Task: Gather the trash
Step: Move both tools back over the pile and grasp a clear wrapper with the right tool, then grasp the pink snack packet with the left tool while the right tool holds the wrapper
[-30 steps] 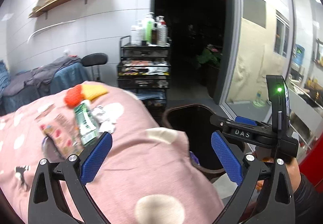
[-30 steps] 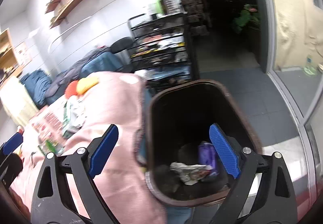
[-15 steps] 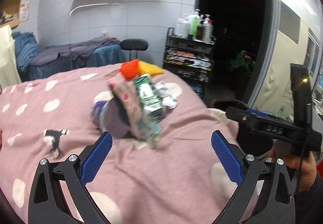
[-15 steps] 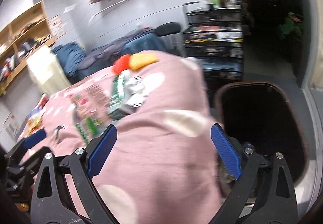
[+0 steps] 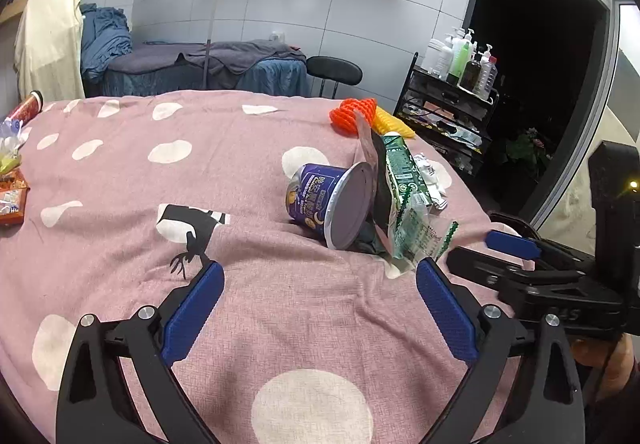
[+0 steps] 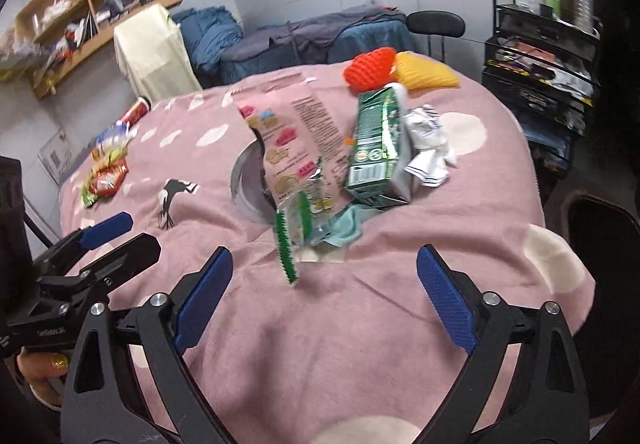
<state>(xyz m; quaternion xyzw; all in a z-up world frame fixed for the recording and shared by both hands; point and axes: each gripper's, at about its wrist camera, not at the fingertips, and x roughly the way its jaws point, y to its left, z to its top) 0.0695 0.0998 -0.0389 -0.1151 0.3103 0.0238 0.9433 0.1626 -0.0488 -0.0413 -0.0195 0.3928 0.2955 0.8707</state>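
Note:
A heap of trash lies on the pink spotted blanket (image 5: 248, 171): a purple cup (image 5: 320, 199) on its side, a green carton (image 5: 400, 171) (image 6: 376, 147), a pink snack wrapper (image 6: 292, 139), a green-edged clear wrapper (image 6: 296, 232) and crumpled white paper (image 6: 428, 147). My left gripper (image 5: 320, 308) is open and empty, a short way in front of the cup. My right gripper (image 6: 324, 304) is open and empty, just in front of the green-edged wrapper. The brown bin (image 6: 600, 236) shows at the right edge of the right wrist view.
An orange and a yellow mesh piece (image 5: 356, 113) lie behind the heap. More snack packets (image 6: 104, 179) and a red can (image 6: 136, 109) lie at the blanket's far left. A black trolley with bottles (image 5: 452, 103), a stool (image 5: 334, 69) and a second bed (image 5: 200, 67) stand behind.
Both grippers have swung left, away from the bin and over the blanket, and now face the trash heap. Both have stayed open and empty.

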